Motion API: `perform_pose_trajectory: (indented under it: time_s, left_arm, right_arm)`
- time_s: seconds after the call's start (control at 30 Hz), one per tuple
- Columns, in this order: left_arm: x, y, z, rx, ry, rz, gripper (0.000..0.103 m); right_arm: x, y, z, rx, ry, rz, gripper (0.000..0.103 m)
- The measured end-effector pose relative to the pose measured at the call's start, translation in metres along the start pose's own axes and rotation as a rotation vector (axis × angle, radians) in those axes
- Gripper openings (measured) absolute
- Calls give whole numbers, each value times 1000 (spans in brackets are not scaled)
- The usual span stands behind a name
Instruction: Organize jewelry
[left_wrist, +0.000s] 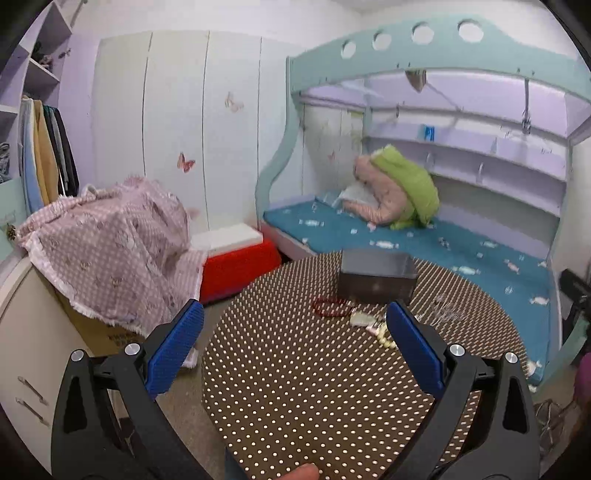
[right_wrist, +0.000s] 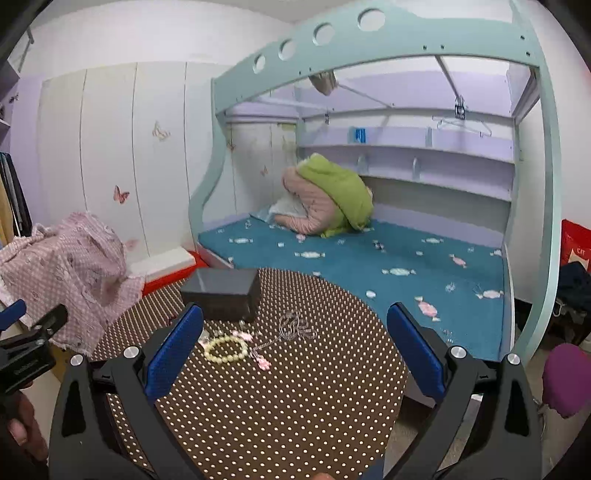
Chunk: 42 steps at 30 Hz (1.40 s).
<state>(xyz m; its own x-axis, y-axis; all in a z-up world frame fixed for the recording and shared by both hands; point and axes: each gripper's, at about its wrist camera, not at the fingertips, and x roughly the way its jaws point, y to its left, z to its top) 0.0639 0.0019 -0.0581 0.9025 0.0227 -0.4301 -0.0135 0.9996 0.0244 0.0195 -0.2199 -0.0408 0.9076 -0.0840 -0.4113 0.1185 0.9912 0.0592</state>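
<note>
A dark closed jewelry box stands at the far side of a round brown table with white dots. In front of it lie a red bead bracelet, a cream bead bracelet, a silver chain and small pink pieces. My left gripper hovers open above the near table, short of the jewelry. My right gripper is open too, held above the table with the cream bracelet and chain between its fingers in view, nothing gripped.
A bed with a teal cover stands behind the table, with a green and pink bundle on it. A pink cloth-draped heap and a red box with a white lid sit left. The left gripper's body shows at the left edge.
</note>
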Motion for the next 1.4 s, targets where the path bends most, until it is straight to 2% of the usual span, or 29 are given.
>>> perform_pose_trajectory:
  time_s: [0.27,0.53,0.73,0.97,1.07,1.13,1.2,1.23,1.27,1.3,1.4]
  left_arm:
    - [104,-14,-26,60,175,0,98]
    - [221,-19,-25,89,313,21,98]
    - [280,-9,-29,85,407,43,98]
    - [310,-5,-28,69,479,-8,97]
    - [309,-5,-30,43,478,-78,78]
    - [304,-6,-31,54,469,-92,66]
    - [299,-11,-31,75,464,-115,41]
    - [296,-14,-32,84,465,-128,33]
    - [294,-15,-32,87,466,-140,16]
    - [291,-14,-32,81,471,-158,8]
    - [285,-9,-32,34,470,-207,8]
  right_arm:
    - [49,-1,-26,-25,137,24,96]
    - [100,-4,-47,-29,260,23,95]
    - [128,-7,-51,-25,320,26,95]
    - [158,-13,-45,-11,362,20,95]
    - [172,-18,-40,-1,381,15,95]
    - [184,-21,-36,0,390,5,95]
    - [199,-24,-32,-2,407,2,95]
    - [205,-24,-31,-6,417,2,95]
    - [214,-24,-29,-11,428,5,95]
    - [220,-25,-28,-10,436,7,95]
    - [246,-21,-25,-22,470,21,91]
